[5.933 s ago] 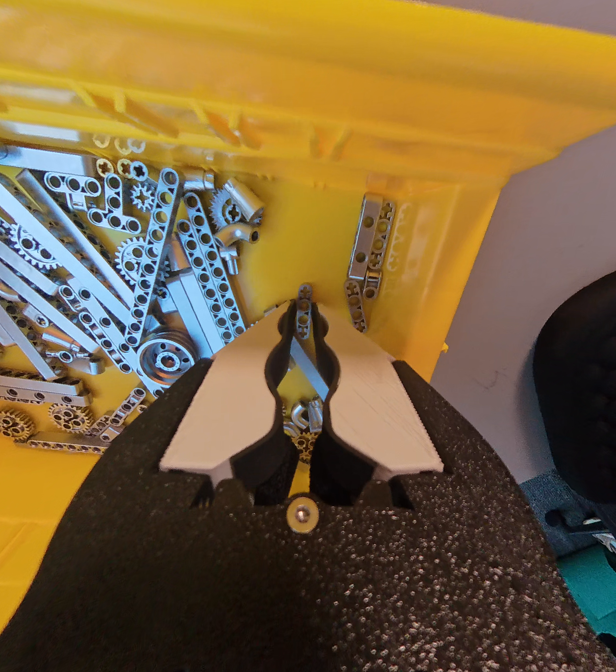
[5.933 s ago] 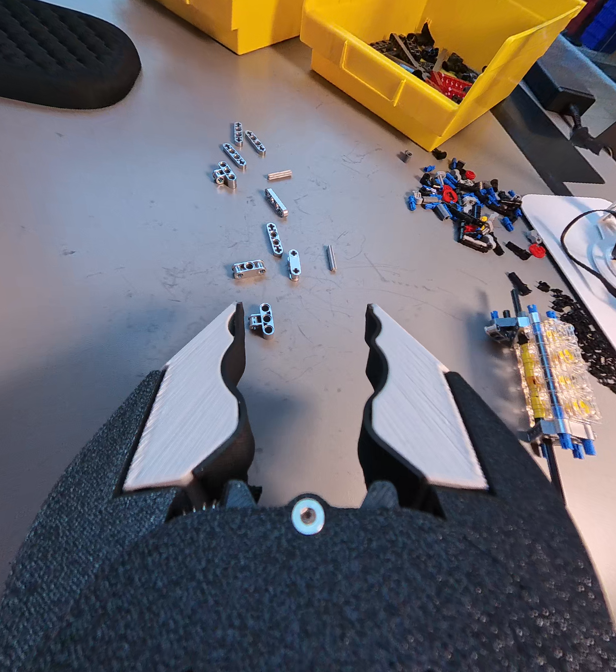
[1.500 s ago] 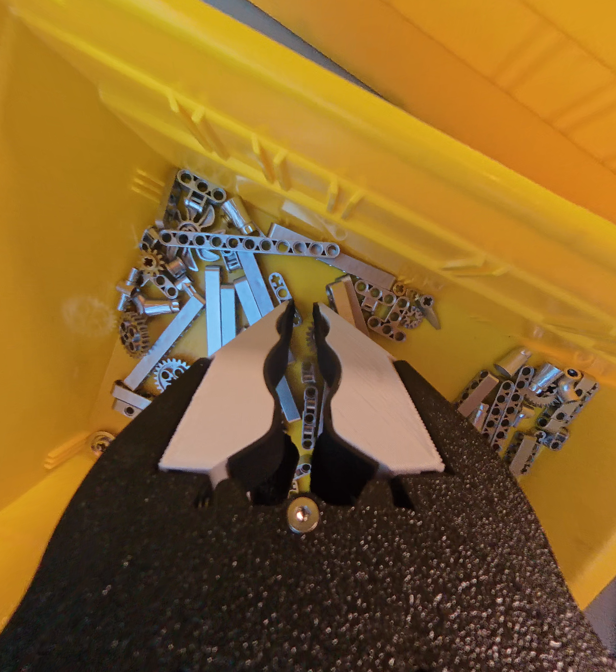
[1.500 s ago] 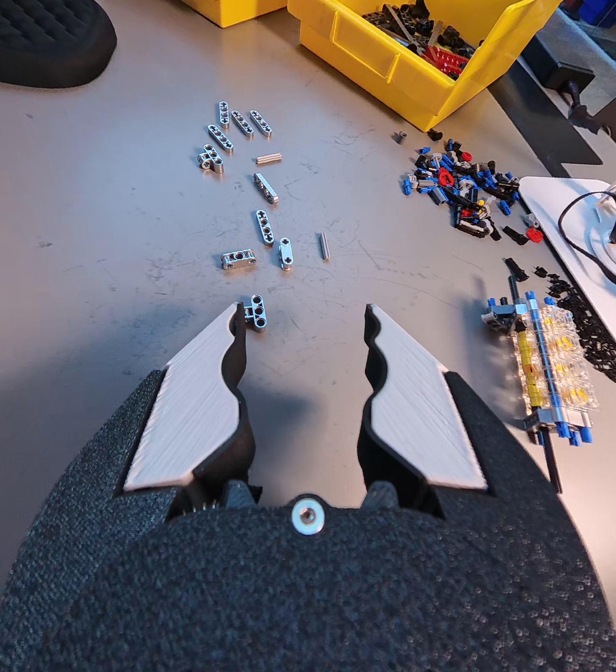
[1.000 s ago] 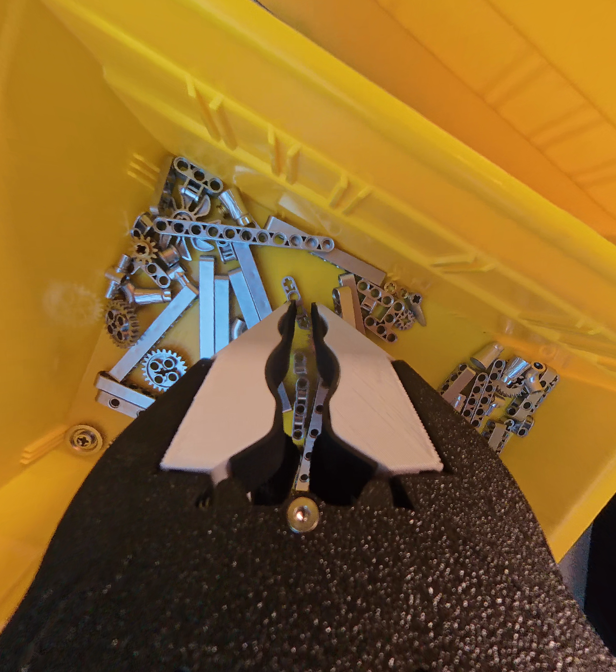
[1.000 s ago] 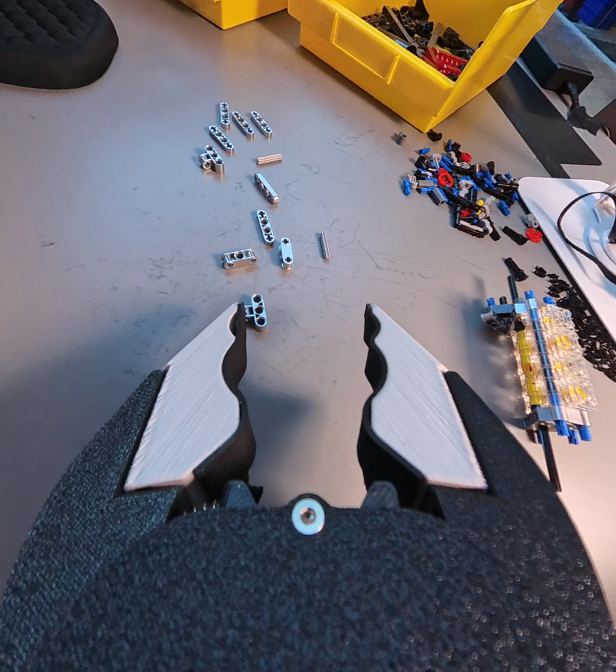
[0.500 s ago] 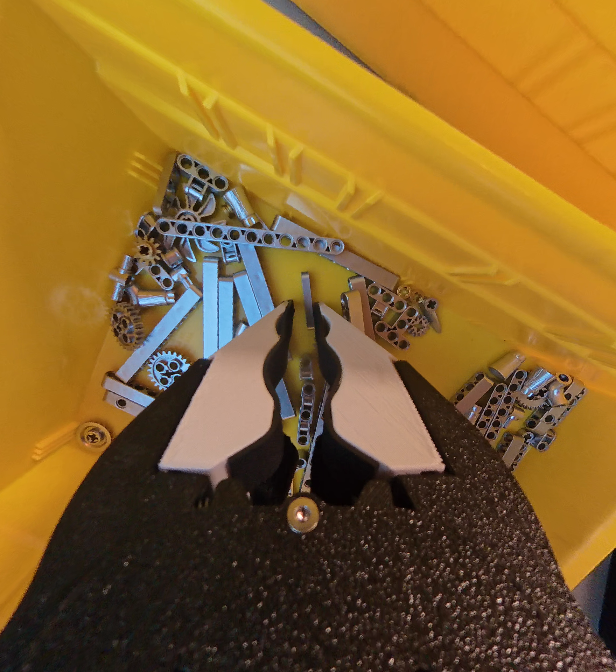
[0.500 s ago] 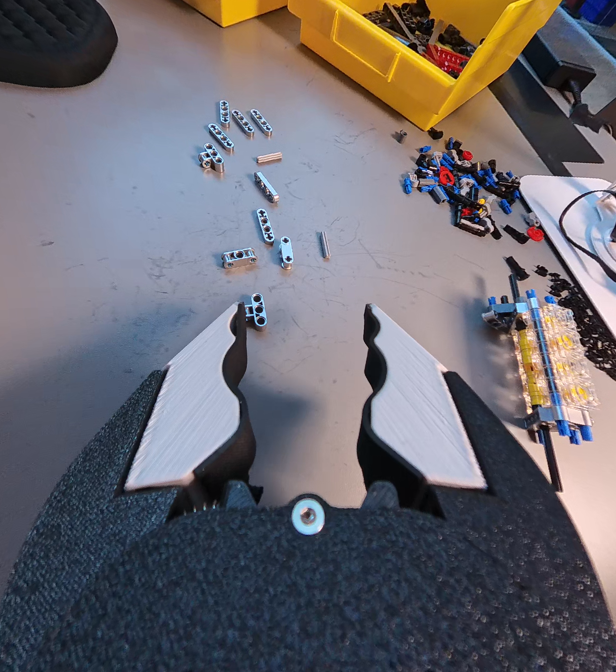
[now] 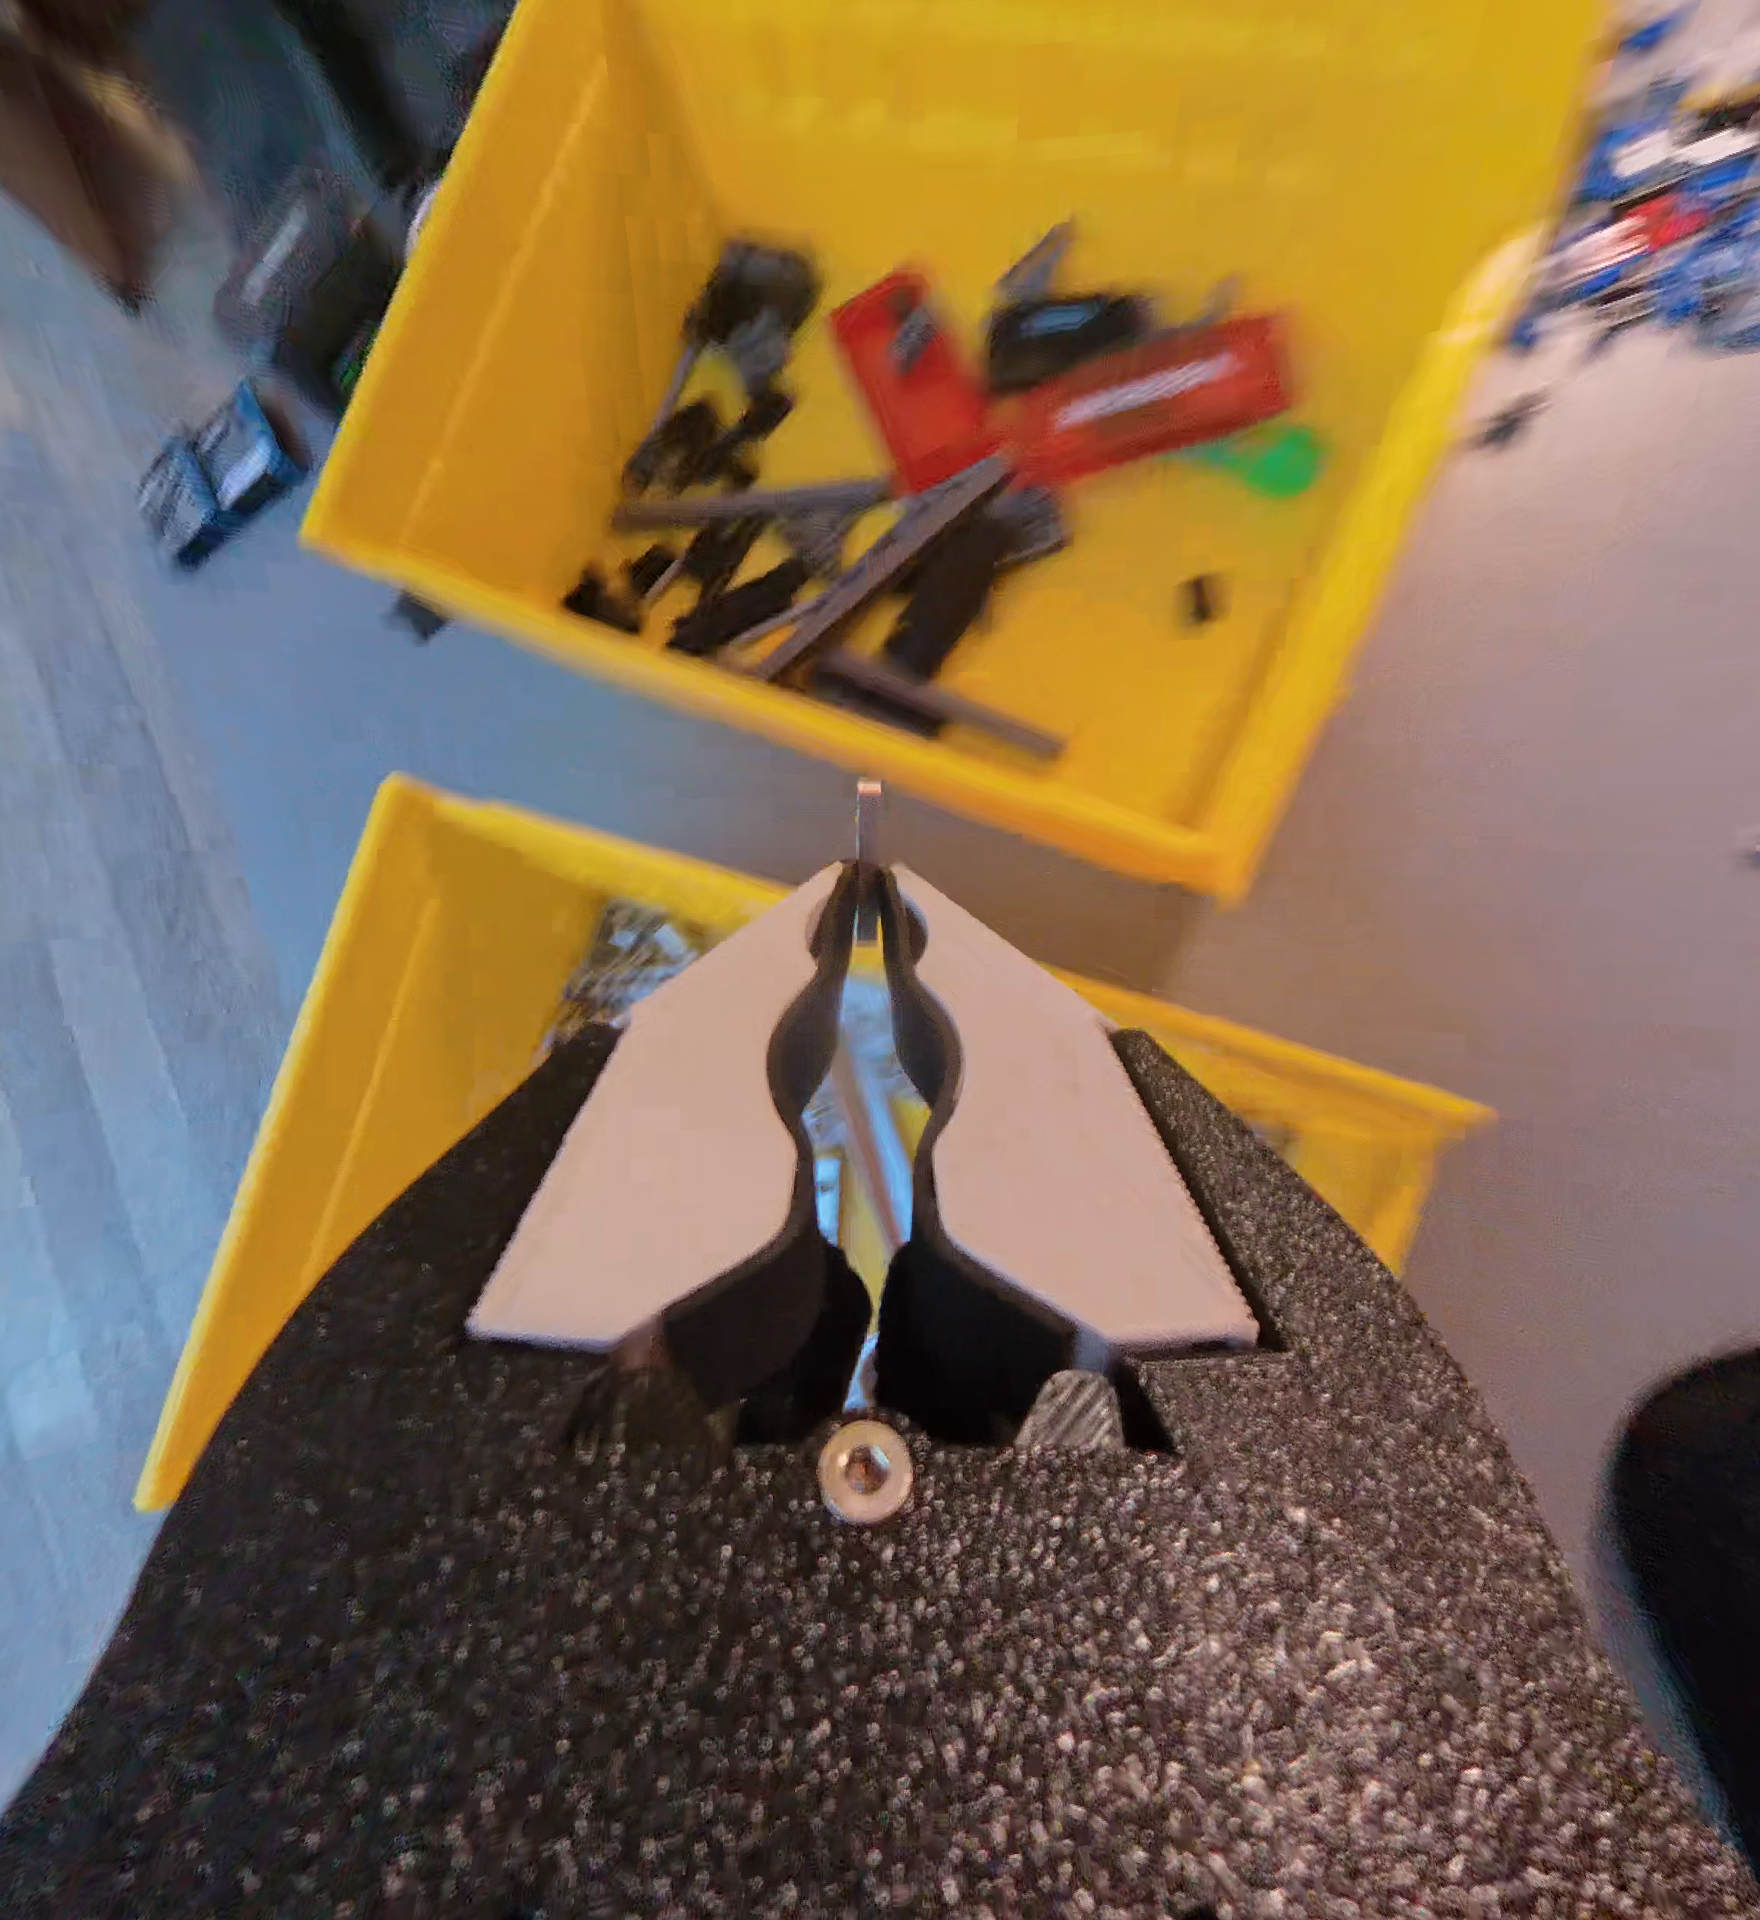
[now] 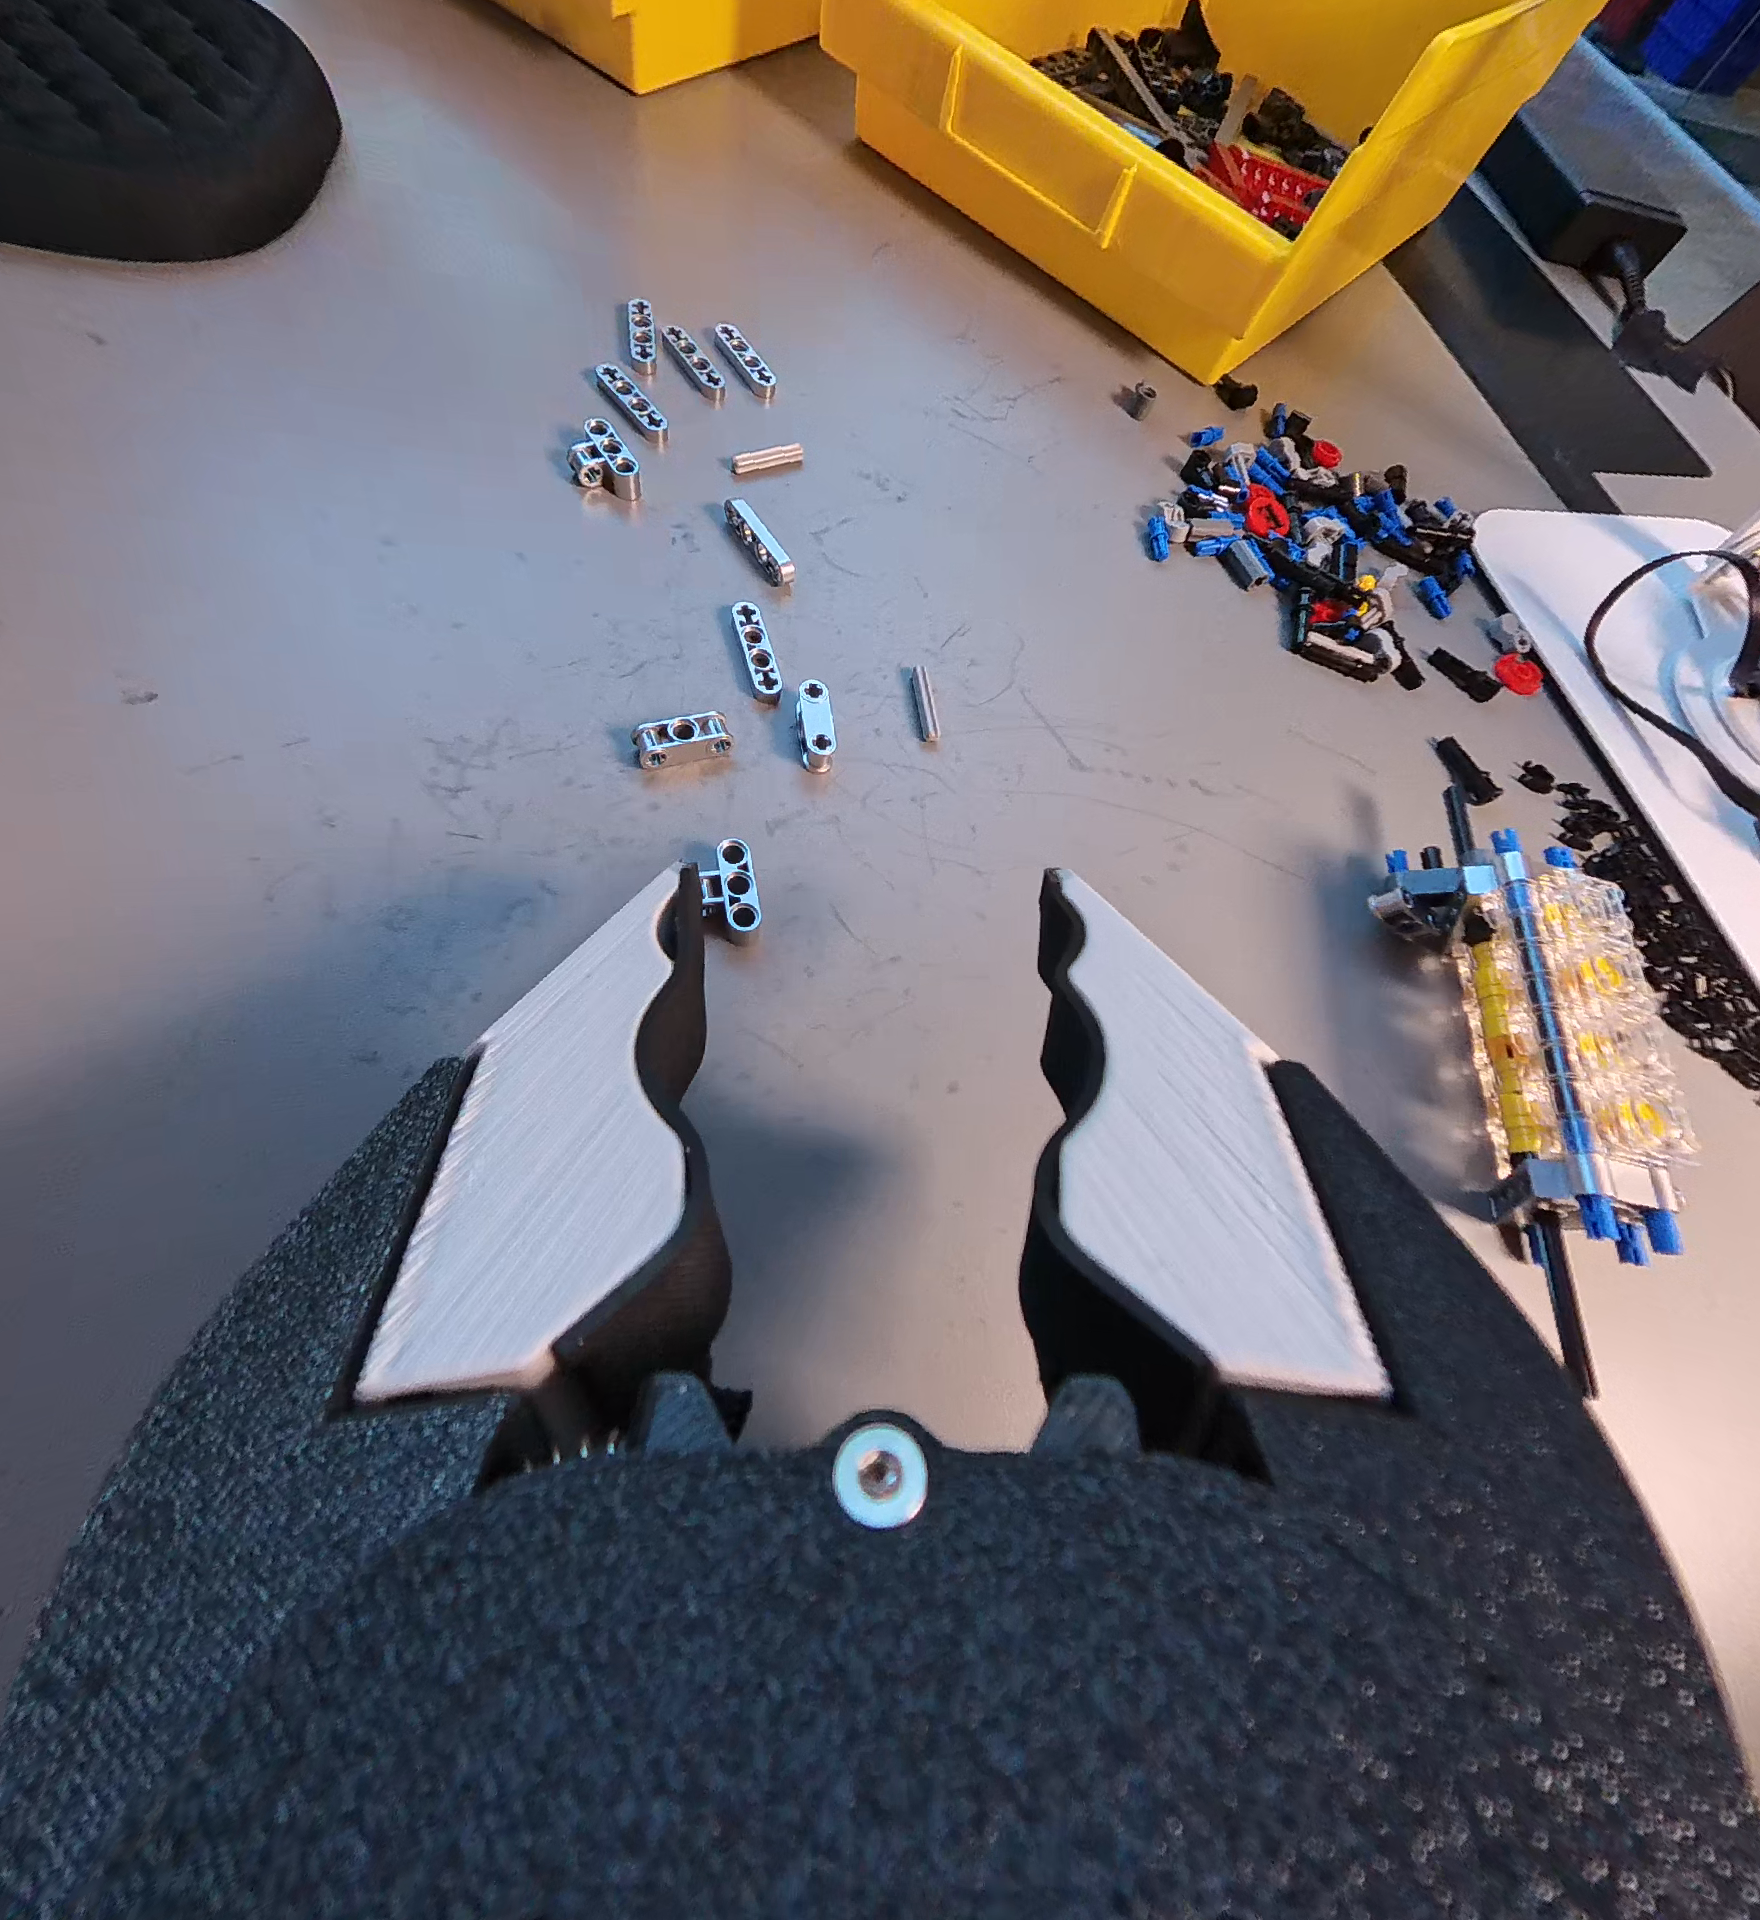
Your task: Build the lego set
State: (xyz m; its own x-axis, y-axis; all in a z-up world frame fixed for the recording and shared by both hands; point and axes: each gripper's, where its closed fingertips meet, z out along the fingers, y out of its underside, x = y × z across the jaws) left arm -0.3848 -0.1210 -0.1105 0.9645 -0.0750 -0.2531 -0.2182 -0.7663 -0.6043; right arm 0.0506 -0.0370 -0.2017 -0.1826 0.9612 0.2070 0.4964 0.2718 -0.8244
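My left gripper is clenched on a thin grey piece; the piece stands up past the tips at the centre of the left wrist frame. It is too small and blurred to identify further. Directly below the jaws sits a yellow bin holding grey parts, mostly hidden behind the gripper body. Above it in the frame is a second yellow bin containing black, dark grey and red parts plus one green piece. The frame is motion-blurred.

My right gripper is released, jaws spread wide above the grey worktop, grasping nothing. A small grey three-hole connector lies just beside the tip of the left-hand finger in the frame. Further up the frame, more grey beams and short axles lie scattered apart from one another. At upper right, a mixed pile of blue, black and red pins lies near a yellow bin. At centre right lies a built assembly with clear, yellow and blue elements.
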